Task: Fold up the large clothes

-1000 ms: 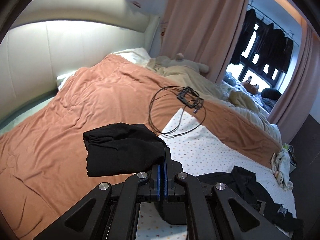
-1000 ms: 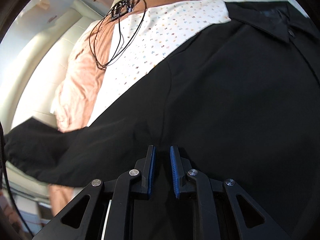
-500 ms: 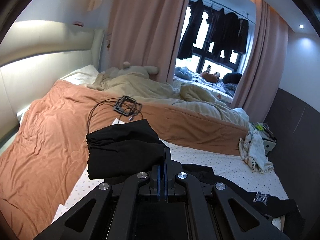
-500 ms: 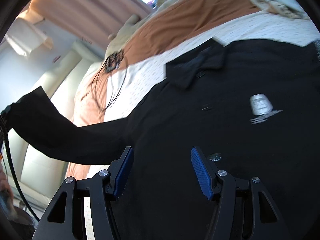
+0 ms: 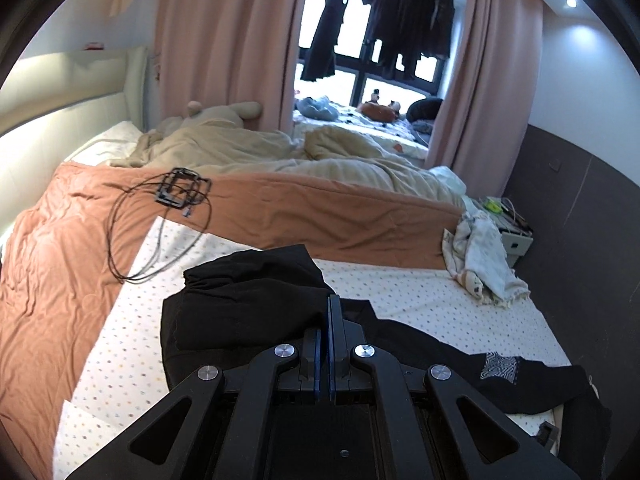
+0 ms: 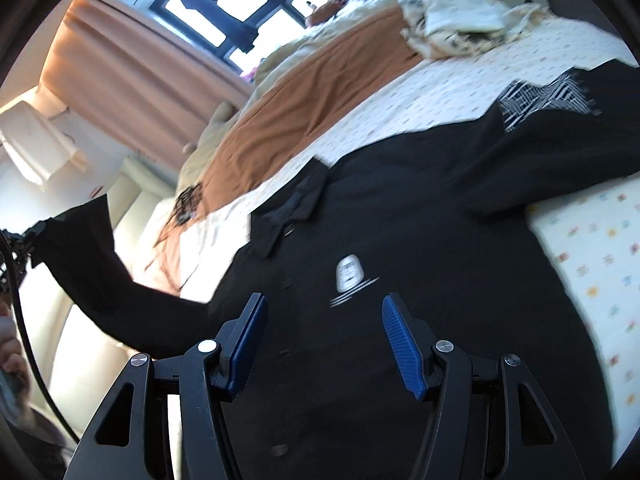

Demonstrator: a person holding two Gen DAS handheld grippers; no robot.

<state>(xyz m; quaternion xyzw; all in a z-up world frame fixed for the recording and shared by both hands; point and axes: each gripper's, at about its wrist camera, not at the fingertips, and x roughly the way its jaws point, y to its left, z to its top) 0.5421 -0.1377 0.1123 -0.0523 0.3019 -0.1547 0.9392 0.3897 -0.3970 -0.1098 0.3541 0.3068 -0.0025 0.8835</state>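
Observation:
A large black long-sleeved shirt (image 6: 400, 240) with a collar, buttons and a white chest logo lies spread on the dotted white sheet (image 6: 420, 96). My left gripper (image 5: 329, 308) is shut on the end of its left sleeve (image 5: 248, 296) and holds it lifted above the bed; the raised sleeve also shows in the right wrist view (image 6: 92, 280). My right gripper (image 6: 322, 320) is open and empty, hovering over the shirt's chest. The other sleeve (image 5: 532, 384) with a patterned patch lies out to the right.
An orange-brown quilt (image 5: 80, 240) covers the bed's left and far part, with a black cable coil (image 5: 168, 208) on it. A beige blanket (image 5: 280, 156) lies behind. A crumpled white cloth (image 5: 484, 260) sits at the bed's right edge. Curtains and a window stand beyond.
My right gripper has opened and pulled back from the shirt body. My left gripper has swung right with the sleeve in its grip, toward the shirt's middle.

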